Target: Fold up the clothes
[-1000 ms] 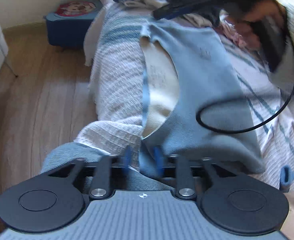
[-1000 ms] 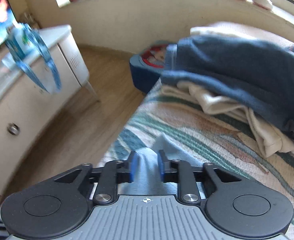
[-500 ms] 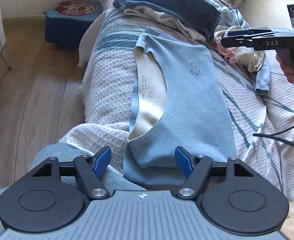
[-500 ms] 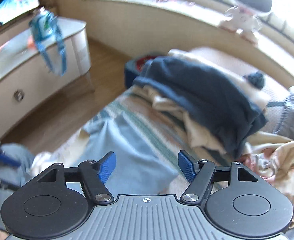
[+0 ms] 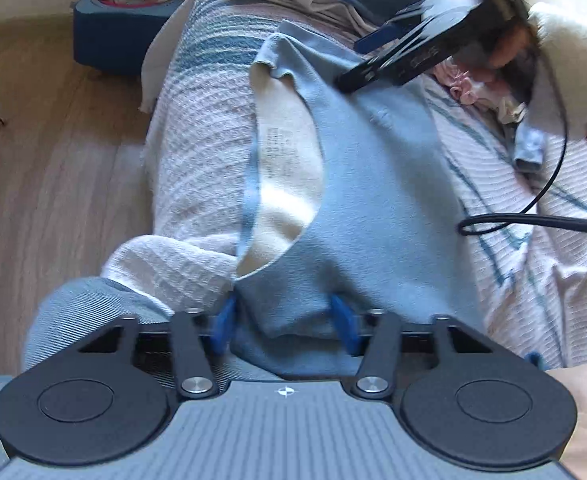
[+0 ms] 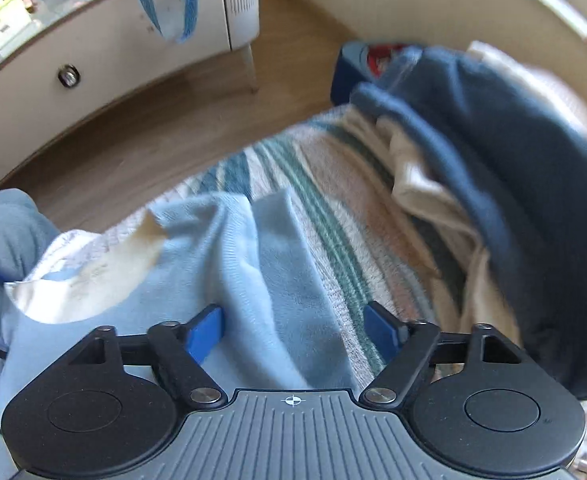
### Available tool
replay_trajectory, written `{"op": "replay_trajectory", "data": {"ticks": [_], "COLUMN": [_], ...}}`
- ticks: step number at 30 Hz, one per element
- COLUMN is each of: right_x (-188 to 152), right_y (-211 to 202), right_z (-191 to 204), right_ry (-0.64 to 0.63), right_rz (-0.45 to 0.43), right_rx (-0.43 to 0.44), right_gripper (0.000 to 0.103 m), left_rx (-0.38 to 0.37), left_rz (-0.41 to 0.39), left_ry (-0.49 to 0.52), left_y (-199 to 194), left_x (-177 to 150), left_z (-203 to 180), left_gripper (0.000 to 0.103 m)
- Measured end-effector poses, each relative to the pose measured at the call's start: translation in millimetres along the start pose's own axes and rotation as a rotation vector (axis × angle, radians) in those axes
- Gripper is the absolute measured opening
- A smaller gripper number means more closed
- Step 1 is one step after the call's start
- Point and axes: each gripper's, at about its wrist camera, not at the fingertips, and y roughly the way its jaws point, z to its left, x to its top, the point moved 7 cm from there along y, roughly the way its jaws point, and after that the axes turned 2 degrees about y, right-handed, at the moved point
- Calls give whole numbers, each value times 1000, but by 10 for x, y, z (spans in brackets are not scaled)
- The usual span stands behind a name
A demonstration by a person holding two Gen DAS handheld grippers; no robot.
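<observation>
A light blue garment (image 5: 377, 168) with a cream lining lies spread along the striped bed cover (image 5: 197, 120). My left gripper (image 5: 283, 322) is open, its blue fingers on either side of the garment's near end, cloth bunched between them. My right gripper (image 6: 295, 330) is open over the garment's far end (image 6: 261, 264), fingers wide apart with cloth between them. The right gripper also shows in the left wrist view (image 5: 409, 54), low over the far end.
A pile of dark blue and cream clothes (image 6: 485, 168) lies just beyond the garment. Pink clothes (image 5: 477, 88) lie to the right. A black cable (image 5: 533, 216) crosses the bed. A blue stool (image 5: 125, 16) and white cabinet (image 6: 105, 64) stand on the wooden floor.
Both grippers were shut a second ago, opened half a second ago and lifted off. Now both have come back down over the garment's ends, the left one narrower than before.
</observation>
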Motion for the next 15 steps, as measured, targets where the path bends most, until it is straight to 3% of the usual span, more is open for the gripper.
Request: {"op": "replay_trajectory", "data": {"ticks": [2,3,4,5,6,9,15], "right_x": [-61,-93,-130,-168,-203,-286,-501], "right_y": [27,10,-35,-87,-132,-267,-681], "right_z": [-6,-10,17,51,93,203,127], "right_ry": [58,100,127,150,165,199,435], "right_rz": [-13,-21,-37,-55,-70,-102,-172], "right_rx": [18,27,34,40,32,-26,-140], "right_gripper": [87,78,61,56,41,19,14], "left_rx": [11,15,18,19,17,2,4], "left_rz": [-5,-9,-13,-15,-16,-24,-108], "left_ry": [17,28,36,38,35,10,-11], "left_y": [-24,-40,-55,-66,-74,-108,-300], "left_x": [15,24,32,42,50,61,259], "left_z": [-39,-61,-81,-91,-93,-77,-22], "left_gripper": [35,33,30,29,28,28,26]}}
